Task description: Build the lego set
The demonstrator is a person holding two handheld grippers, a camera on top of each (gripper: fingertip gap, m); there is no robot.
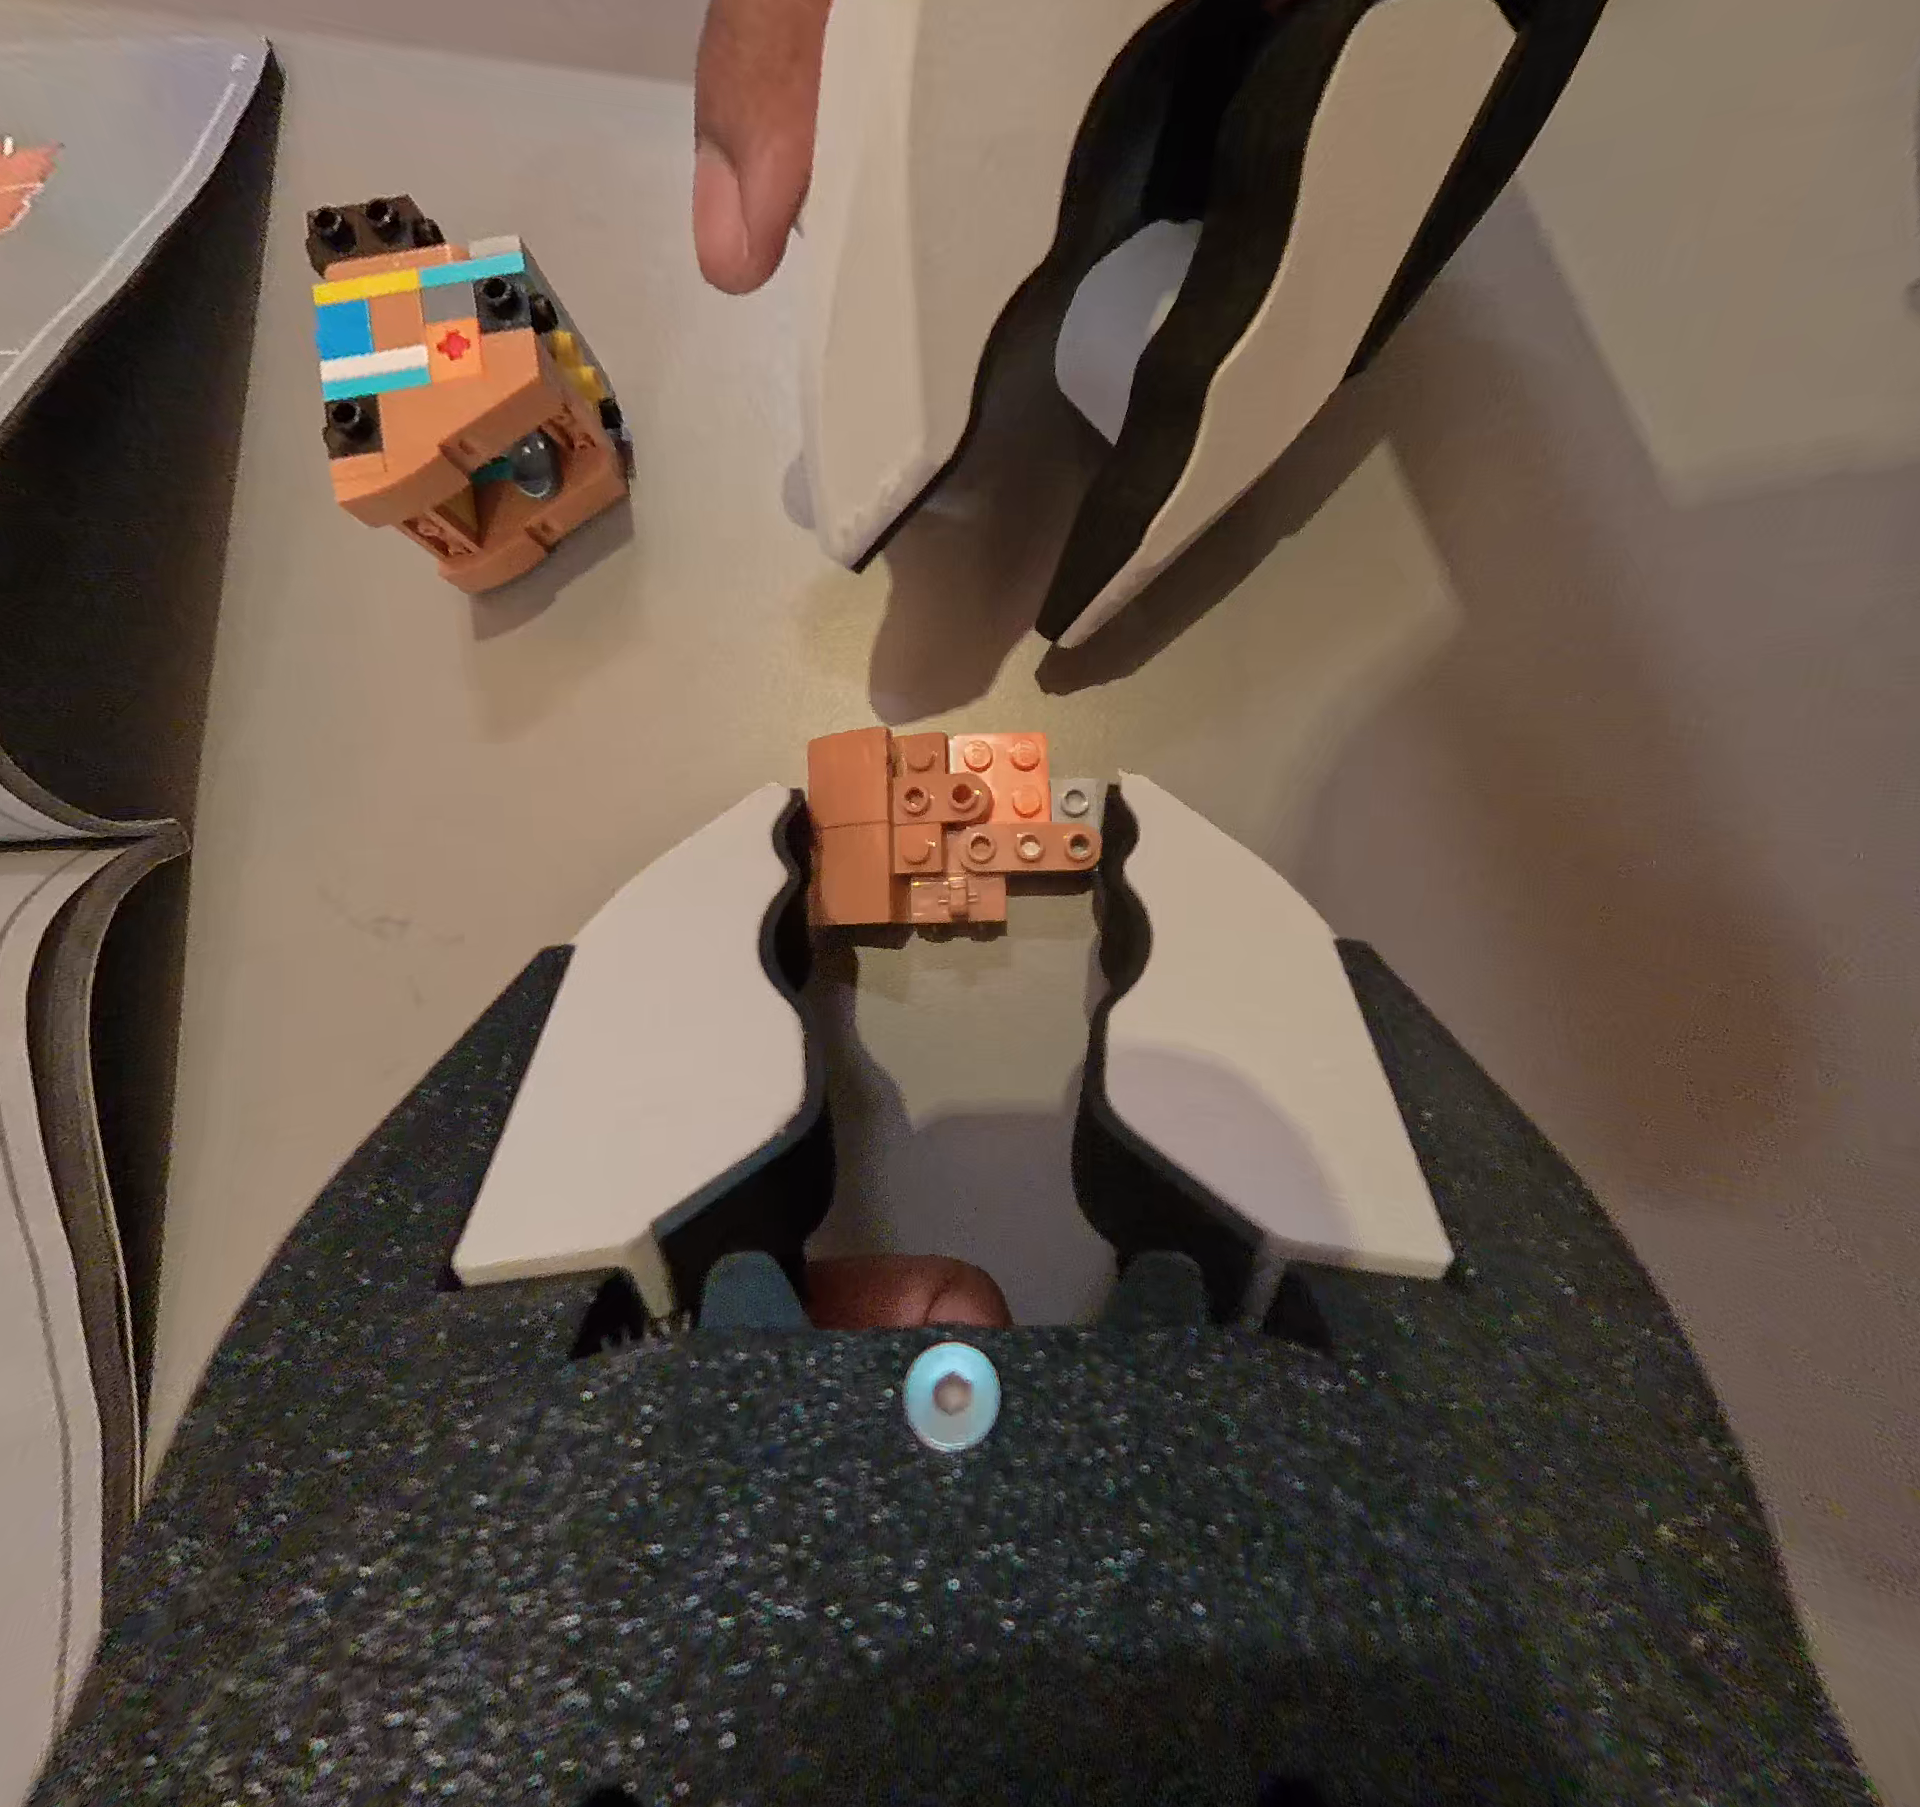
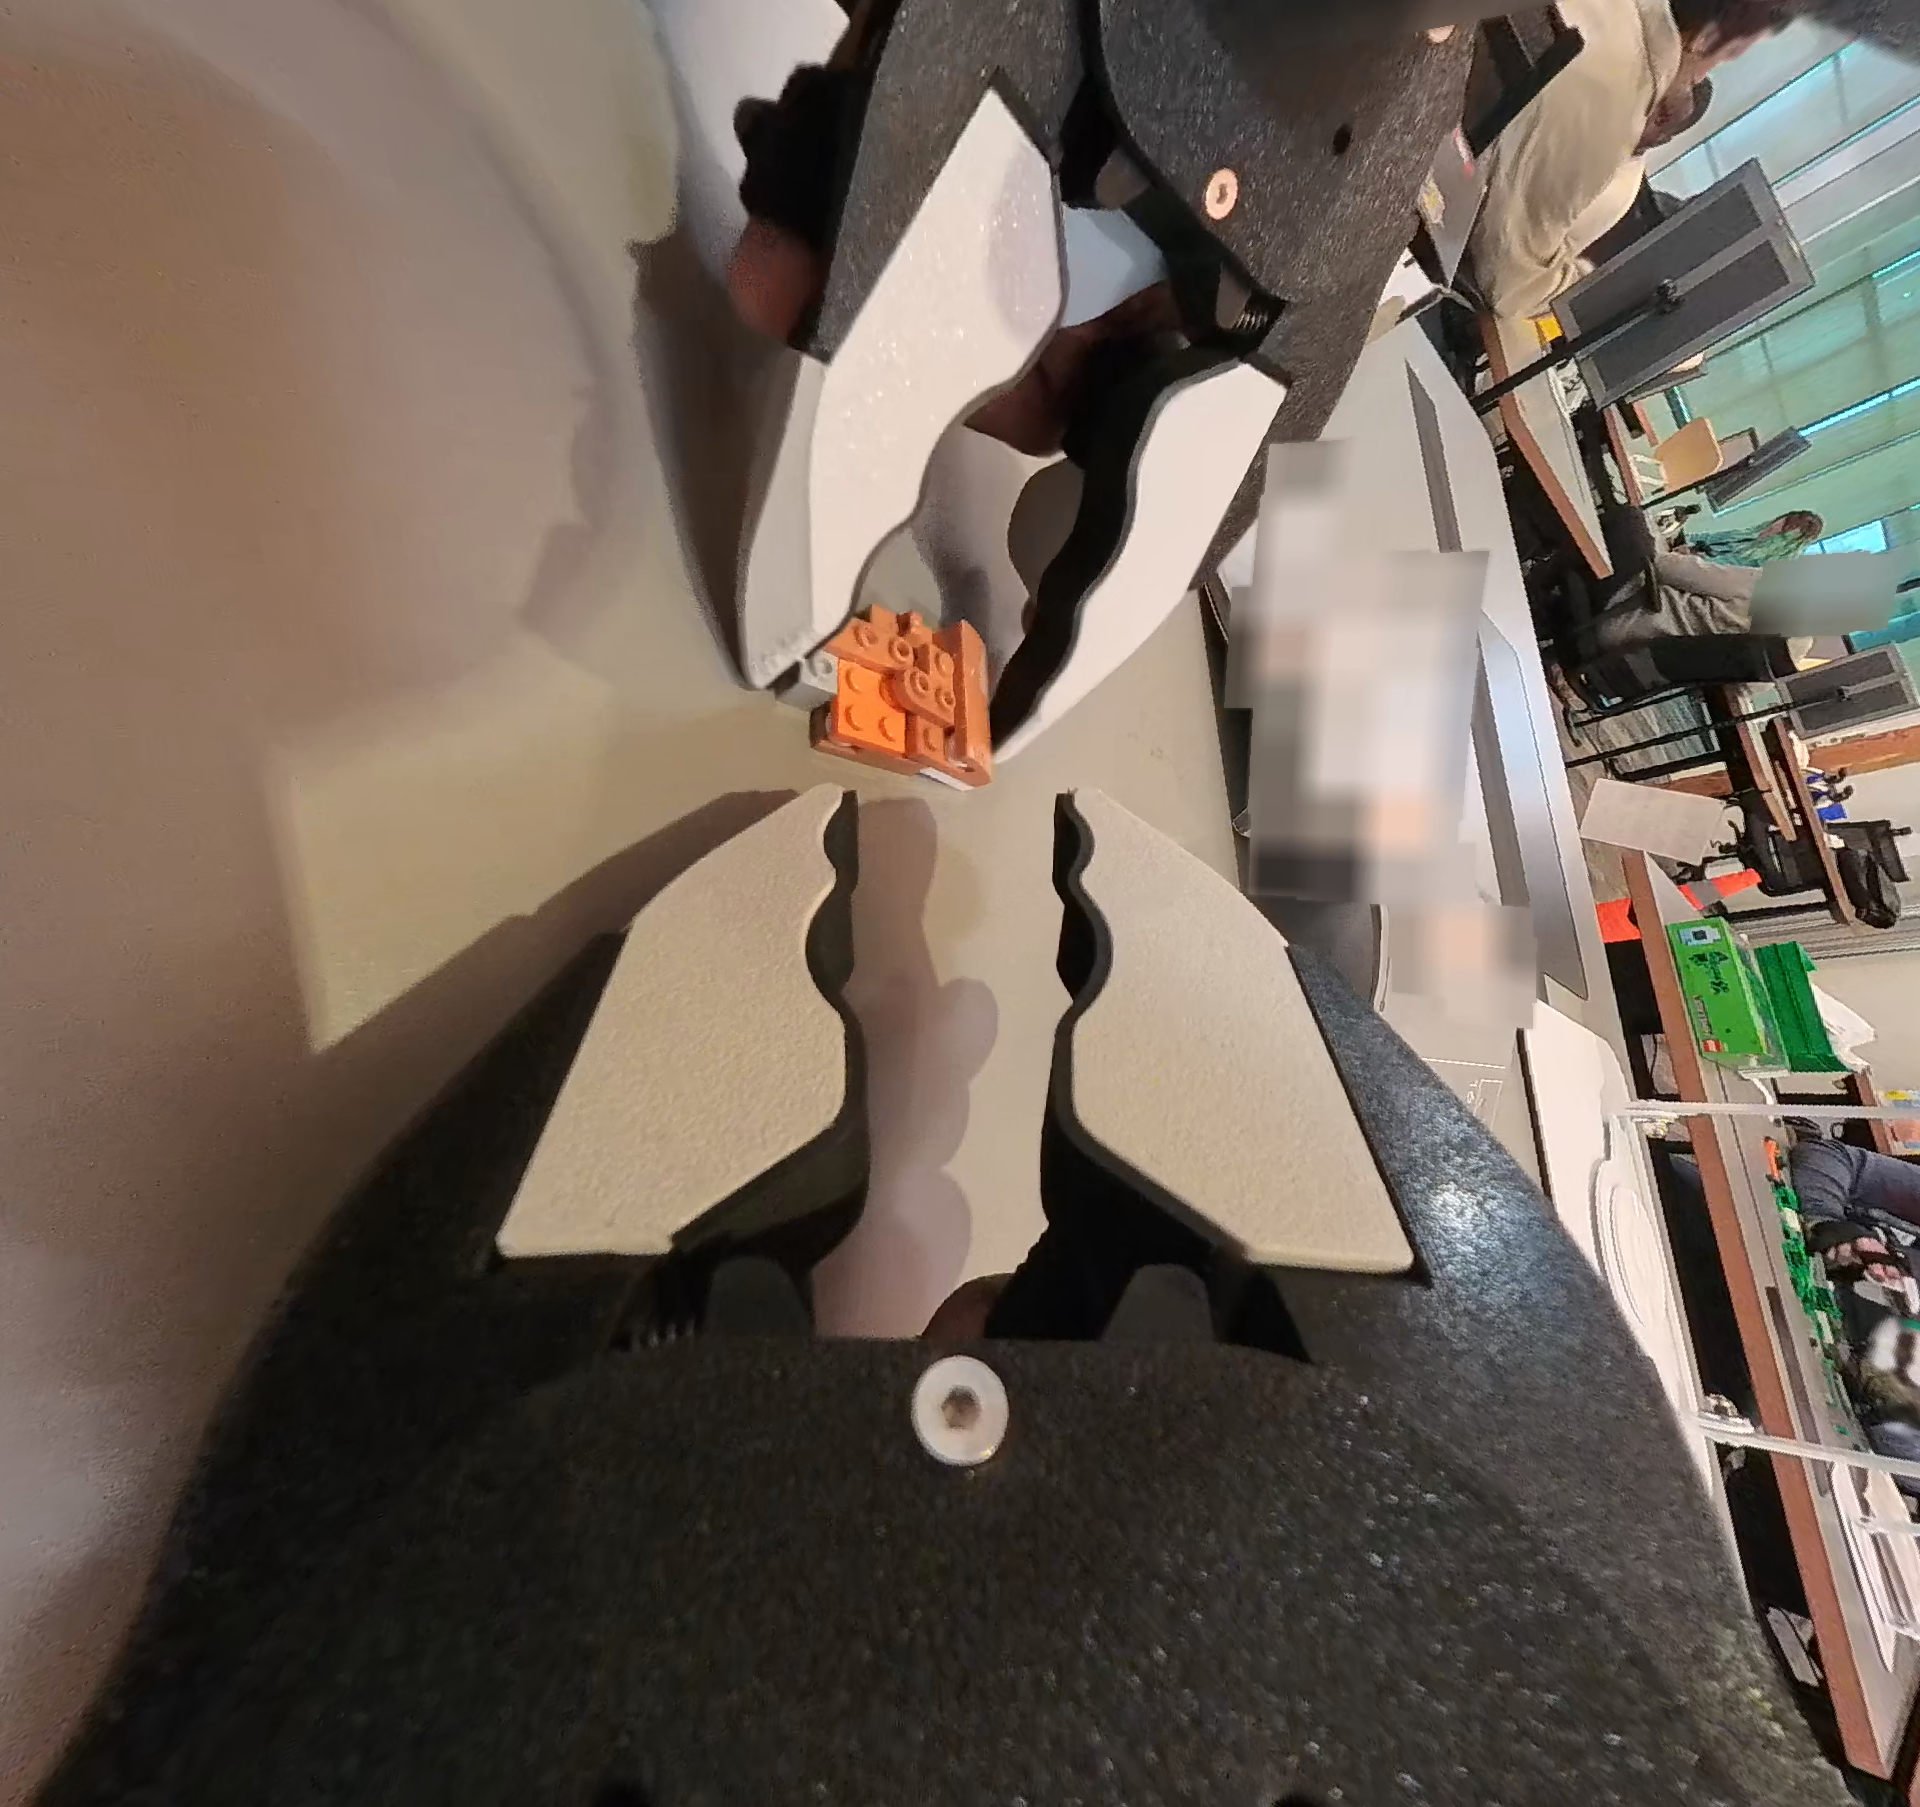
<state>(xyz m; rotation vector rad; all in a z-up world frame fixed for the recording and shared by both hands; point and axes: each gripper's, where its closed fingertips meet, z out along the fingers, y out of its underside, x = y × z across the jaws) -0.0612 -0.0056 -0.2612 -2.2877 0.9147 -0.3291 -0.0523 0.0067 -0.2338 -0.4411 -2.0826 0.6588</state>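
Note:
My left gripper (image 1: 951,801) is shut on a small brown and orange lego sub-assembly (image 1: 935,853), studs facing the camera, held just over the pale table (image 1: 1558,822). In the right wrist view the same gripper (image 2: 894,713) comes in from above with the assembly (image 2: 899,703) between its tips. My right gripper (image 2: 954,801) is open and empty, its tips a short way from the assembly. In the left wrist view it (image 1: 956,604) hangs above the assembly, pointing down. A larger brown lego build (image 1: 457,407) with blue, yellow and black parts lies at the left.
An open instruction booklet (image 1: 94,355) lies along the table's left edge. A person's finger (image 1: 748,147) sticks out beside the right gripper. Behind the table are other desks, seated people and a green box (image 2: 1714,988). Left and right tips are no more than a few centimetres apart.

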